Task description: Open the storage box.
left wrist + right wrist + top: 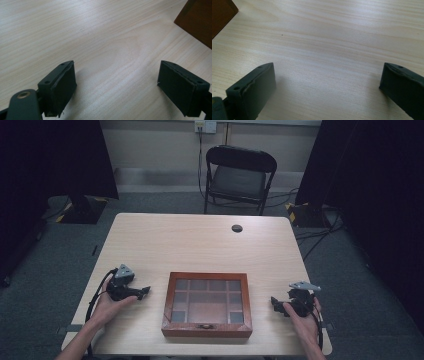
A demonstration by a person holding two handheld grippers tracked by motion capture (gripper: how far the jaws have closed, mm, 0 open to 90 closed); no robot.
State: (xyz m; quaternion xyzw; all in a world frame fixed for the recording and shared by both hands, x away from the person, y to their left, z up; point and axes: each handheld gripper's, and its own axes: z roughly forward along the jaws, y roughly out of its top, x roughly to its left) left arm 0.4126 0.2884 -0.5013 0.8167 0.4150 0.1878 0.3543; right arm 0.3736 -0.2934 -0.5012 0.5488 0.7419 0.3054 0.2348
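Wooden box (207,304), glass lid closed, compartments apparently empty

Dim room, soft overhead glare, slight blur

Both forearms are showing bare, without sleeves. The left gripper (145,290) and right gripper (274,301) are looking black, each carrying a grey three-cornered plate and trailing a black cable. Small screw holes are showing on the jaws.

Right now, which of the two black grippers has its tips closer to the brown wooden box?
The left gripper: its tips sit close beside the glass-lidded brown wooden box. The right gripper sits farther off.
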